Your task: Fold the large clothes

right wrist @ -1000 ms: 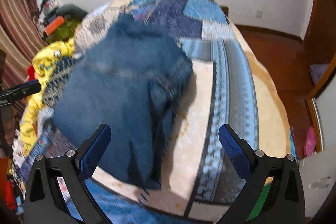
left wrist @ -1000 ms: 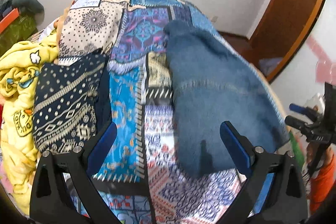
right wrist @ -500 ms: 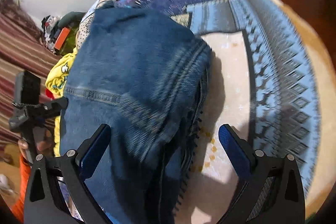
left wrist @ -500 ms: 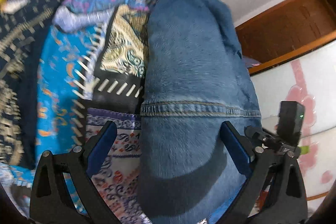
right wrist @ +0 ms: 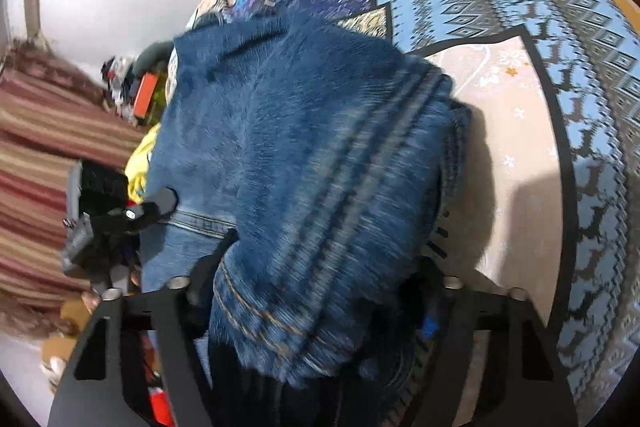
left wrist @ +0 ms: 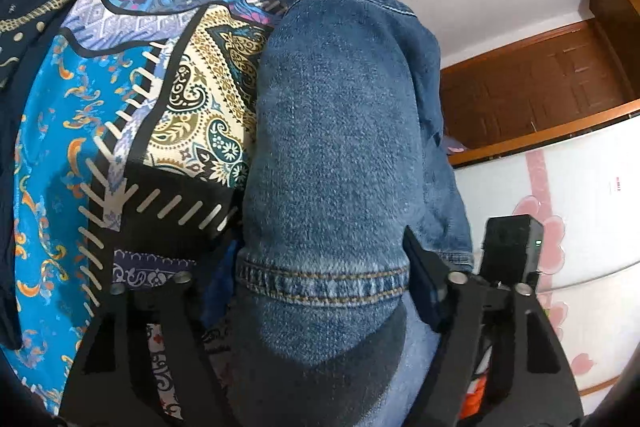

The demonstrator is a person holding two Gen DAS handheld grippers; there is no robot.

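A folded blue denim garment [left wrist: 332,131] lies on the patchwork bedspread [left wrist: 80,131]. My left gripper [left wrist: 320,279] is down at its near hem, fingers wide apart, one on each side of the stitched seam. My right gripper [right wrist: 316,303] straddles the other near edge of the denim [right wrist: 304,147], with the bundle bulging up between its spread fingers. The finger pads are mostly hidden by cloth in both views. The left gripper also shows at the left of the right wrist view [right wrist: 116,219].
A dark navy patterned cloth [left wrist: 28,11] lies at the bed's left. A yellow garment [right wrist: 138,163] and clutter sit beyond the denim. A wooden door [left wrist: 532,87] and a white cabinet with pink flowers [left wrist: 580,211] stand at the right.
Both grippers have dropped down and forward onto the near end of the denim. The cloth now fills the gap between each pair of fingers; the fingers remain spread.
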